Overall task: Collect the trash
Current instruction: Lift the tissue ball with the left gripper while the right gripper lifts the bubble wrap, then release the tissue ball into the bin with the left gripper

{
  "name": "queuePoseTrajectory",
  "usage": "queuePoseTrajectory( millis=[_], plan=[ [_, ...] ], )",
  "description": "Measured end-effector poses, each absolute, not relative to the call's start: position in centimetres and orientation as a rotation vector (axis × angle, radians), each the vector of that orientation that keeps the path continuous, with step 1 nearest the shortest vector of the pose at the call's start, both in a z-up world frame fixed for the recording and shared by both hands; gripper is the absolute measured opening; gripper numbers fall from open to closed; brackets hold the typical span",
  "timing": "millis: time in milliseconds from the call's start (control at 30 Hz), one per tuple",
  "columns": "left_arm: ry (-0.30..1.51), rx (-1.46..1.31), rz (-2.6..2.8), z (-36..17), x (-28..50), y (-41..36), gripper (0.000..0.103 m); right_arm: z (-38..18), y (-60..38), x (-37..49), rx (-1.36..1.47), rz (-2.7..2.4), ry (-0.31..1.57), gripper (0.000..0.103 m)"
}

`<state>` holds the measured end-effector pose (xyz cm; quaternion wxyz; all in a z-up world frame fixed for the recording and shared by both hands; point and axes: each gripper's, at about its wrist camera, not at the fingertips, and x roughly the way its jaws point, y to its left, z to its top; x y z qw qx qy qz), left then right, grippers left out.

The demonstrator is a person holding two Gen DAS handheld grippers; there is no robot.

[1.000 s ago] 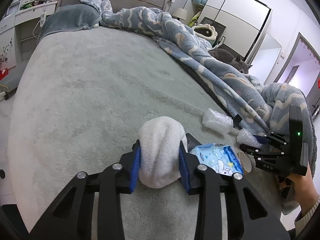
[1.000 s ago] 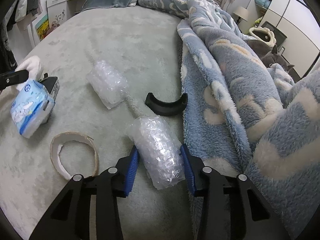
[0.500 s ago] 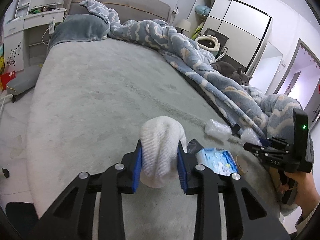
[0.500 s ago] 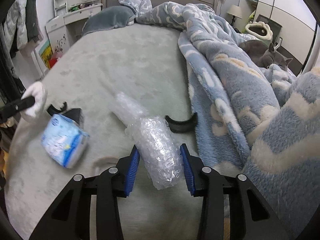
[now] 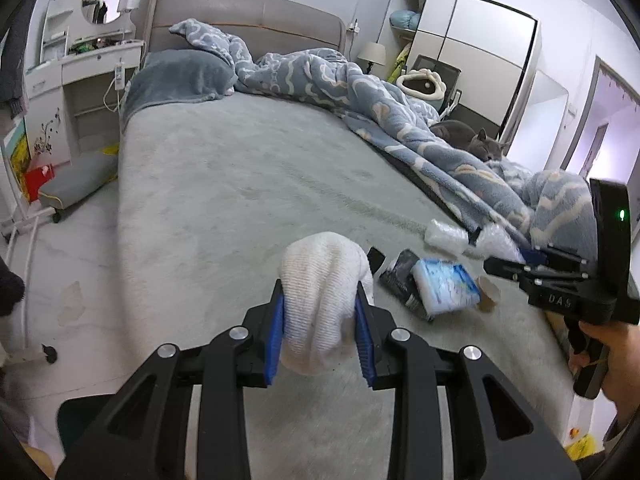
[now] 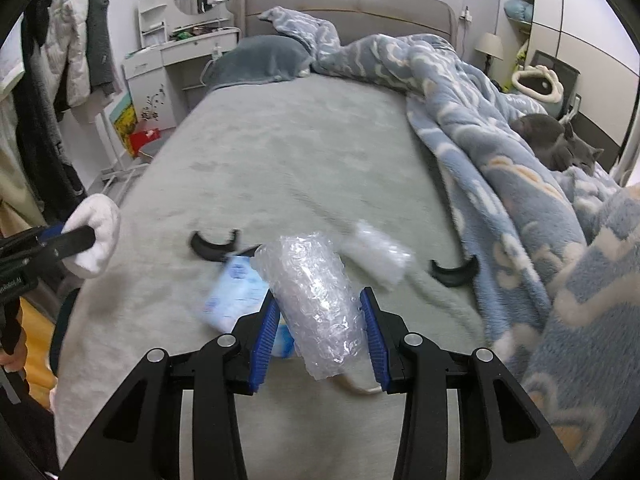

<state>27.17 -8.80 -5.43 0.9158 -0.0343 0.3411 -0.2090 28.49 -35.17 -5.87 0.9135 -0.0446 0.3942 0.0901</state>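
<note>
Tissue pack (image 6: 236, 296) blurred, half hidden

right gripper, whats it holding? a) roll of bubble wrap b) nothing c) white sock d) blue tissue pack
a: in the right wrist view the right gripper is shut on a clear roll of bubble wrap, its blue pads pressed on either side; the tissue pack lies on the bed behind it.

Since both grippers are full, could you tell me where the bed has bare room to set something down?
The grey sheet is bare between the pillow, the blanket and the near clutter. It is crowded around the tissue pack, the bubble wrap and the black clips.
</note>
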Motion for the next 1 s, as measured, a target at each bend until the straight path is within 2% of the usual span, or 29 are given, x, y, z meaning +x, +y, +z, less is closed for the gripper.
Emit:
queuePoseTrajectory(
  millis=[567,1000],
  plan=[
    [0.644,0.000,-0.353,-3.7,20.7,-1.8,0.035,-4.1,-25.3,24.5,-0.060,0.298,0.753,0.042],
    [0.675,-0.048,-0.282,-4.9,20.3,5.0,0.035,-4.0,-16.2,24.7,-0.078,0.438,0.763,0.042]
  ],
)
